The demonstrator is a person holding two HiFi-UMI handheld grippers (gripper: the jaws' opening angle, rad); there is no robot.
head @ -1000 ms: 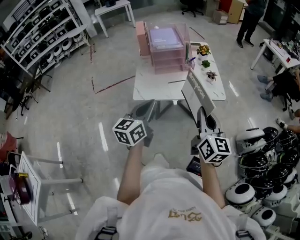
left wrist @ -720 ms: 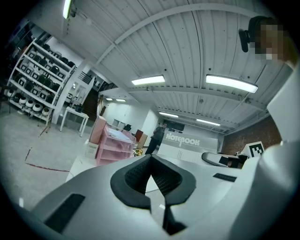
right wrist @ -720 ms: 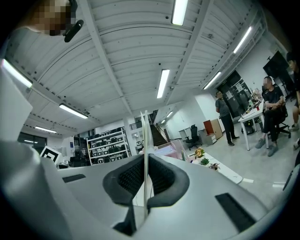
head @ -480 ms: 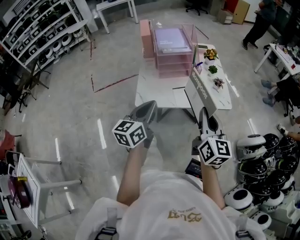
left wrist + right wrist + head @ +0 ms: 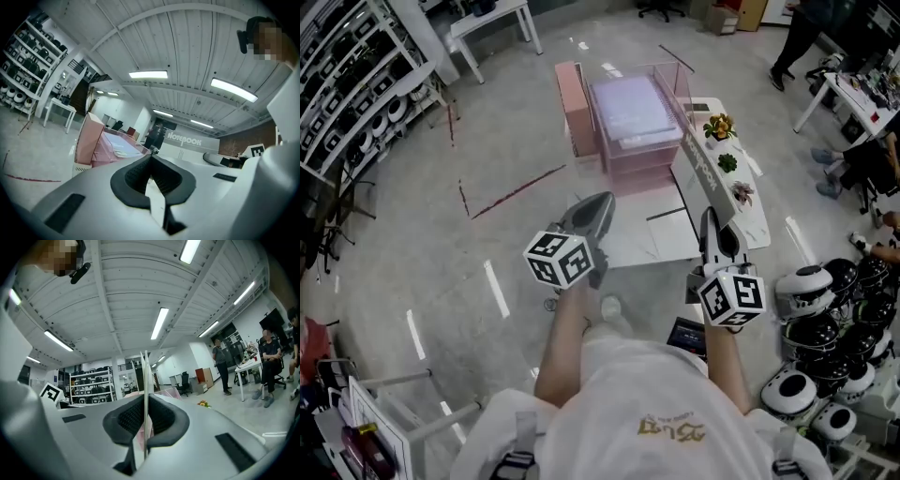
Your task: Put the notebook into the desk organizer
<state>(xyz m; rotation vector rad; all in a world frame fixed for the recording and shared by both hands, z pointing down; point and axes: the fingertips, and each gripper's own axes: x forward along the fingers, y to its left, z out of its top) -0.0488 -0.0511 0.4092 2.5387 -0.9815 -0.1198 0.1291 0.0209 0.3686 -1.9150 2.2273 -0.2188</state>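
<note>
Right tool [image 5: 712, 221] pinches the one notebook [image 5: 704, 174]; left tool [image 5: 598, 202] closed; one organizer [image 5: 630, 127].

Right hand-held gripper [image 5: 146, 418] jaws clamped on upright notebook [image 5: 145, 373] edge.

The notebook [image 5: 705, 178] is thin and pale, with "Notebook" printed large across its cover. It is held in the air on edge and tilted, with its near lower edge clamped between the jaws of the right gripper [image 5: 710, 217], at about 1 o'clock from the person. The desk organizer [image 5: 630, 122] is a pink translucent stack of trays with clear side walls. It stands upright at 12 o'clock on the far end of the white table [image 5: 661, 239], with a pale lilac sheet in its top tray. The notebook's far end is just beside the organizer's right wall, at its 4 o'clock.
</note>
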